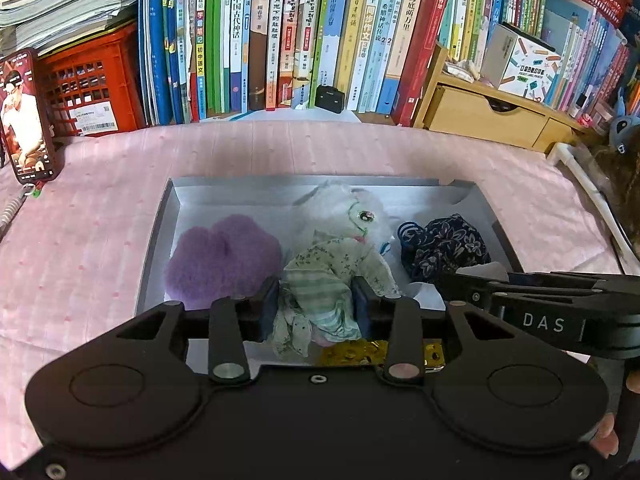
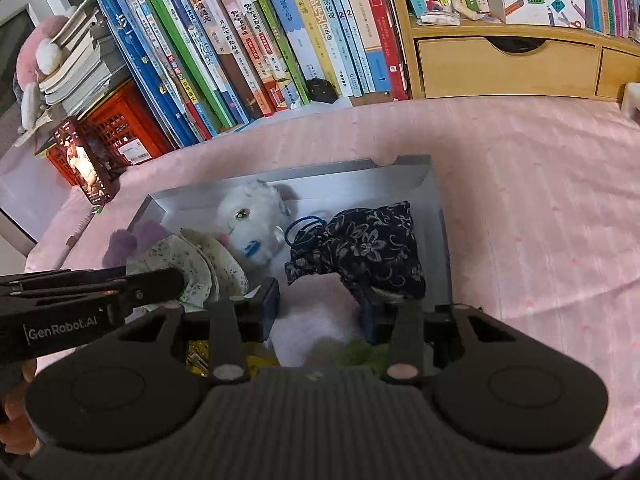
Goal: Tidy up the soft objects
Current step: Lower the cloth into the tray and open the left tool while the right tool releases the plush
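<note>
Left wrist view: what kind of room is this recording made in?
Probably a child's bedroom or study corner at home: a row of books stands along the back, a pink cloth covers the surface, and a plush toy lies in a grey box.

Dim, even indoor light with soft shadows, strong fisheye bending toward both frames' edges and dark vignetted corners, while the white fluff (image 2: 316,328) between the right gripper's fingers (image 2: 269,304) looks blurred and out of focus.
</note>
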The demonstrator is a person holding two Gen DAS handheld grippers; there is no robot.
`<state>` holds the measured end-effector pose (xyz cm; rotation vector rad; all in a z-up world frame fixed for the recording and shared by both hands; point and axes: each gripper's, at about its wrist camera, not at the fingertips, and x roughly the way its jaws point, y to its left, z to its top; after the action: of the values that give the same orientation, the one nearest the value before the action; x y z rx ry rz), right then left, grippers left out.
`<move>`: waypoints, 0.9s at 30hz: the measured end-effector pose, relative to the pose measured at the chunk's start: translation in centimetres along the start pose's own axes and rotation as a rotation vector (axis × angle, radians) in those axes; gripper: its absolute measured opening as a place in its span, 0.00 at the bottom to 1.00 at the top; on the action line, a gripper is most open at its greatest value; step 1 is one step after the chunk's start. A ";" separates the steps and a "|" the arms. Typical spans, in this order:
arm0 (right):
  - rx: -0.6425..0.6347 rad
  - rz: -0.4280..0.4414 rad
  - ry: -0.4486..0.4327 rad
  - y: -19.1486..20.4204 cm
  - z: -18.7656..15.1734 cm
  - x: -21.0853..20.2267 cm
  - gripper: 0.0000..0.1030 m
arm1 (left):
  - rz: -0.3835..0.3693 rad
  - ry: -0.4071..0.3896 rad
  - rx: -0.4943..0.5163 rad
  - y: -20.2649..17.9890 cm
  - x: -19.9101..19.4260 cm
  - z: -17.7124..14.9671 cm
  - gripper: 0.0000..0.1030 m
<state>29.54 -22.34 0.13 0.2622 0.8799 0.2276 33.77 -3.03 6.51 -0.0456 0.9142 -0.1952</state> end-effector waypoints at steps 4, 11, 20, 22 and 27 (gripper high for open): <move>0.007 0.006 -0.006 -0.2 0.0 -0.1 0.52 | 0.004 -0.004 0.005 0.0 0.0 -0.1 0.40; 0.009 0.014 -0.027 -0.1 0.0 -0.7 0.61 | 0.016 -0.019 0.016 0.0 -0.5 -0.2 0.52; -0.019 0.022 -0.061 0.7 0.0 -2.0 0.67 | 0.020 -0.047 0.033 -0.2 -1.8 -0.4 0.70; -0.024 0.015 -0.068 0.8 0.1 -2.2 0.68 | 0.020 -0.051 0.036 -0.3 -2.1 -0.4 0.71; -0.024 0.014 -0.077 0.9 0.0 -2.8 0.70 | 0.018 -0.053 0.037 -0.3 -2.4 -0.6 0.72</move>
<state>27.73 -22.36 2.44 0.2530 0.7993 0.2392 31.85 -2.83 8.07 -0.0085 0.8577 -0.1935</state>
